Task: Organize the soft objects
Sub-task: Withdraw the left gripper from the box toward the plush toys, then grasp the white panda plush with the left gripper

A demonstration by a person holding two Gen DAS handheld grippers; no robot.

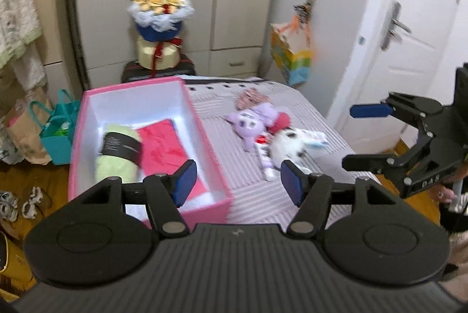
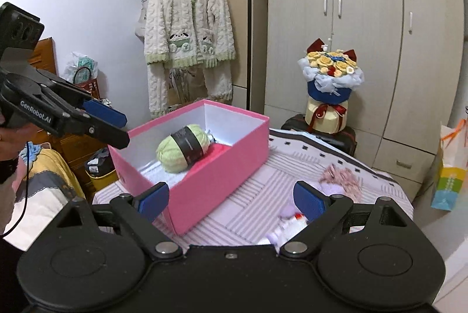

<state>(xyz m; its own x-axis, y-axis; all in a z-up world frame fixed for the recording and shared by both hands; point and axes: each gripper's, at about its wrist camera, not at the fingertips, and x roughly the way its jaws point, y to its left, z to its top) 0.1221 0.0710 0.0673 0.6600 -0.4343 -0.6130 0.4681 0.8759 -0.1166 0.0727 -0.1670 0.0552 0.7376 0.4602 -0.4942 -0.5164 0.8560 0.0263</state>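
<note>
Several plush toys [image 1: 264, 134] lie on striped bed [image 1: 321, 108] beside pink box [image 1: 222, 197] holding green yarn [image 2: 182, 147]; left gripper [image 1: 238, 185] and right gripper [image 2: 231, 200] both gape empty above them.

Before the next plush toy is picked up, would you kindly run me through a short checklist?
1. Left tool open and empty: ok.
2. Right tool open and empty: ok.
3. Pink box open, with room beside the green yarn: ok.
4. Purple plush and white plush lie uncovered on the bed: ok.
5. Plush toys separate from each other: not ok, they are bunched together.
</note>
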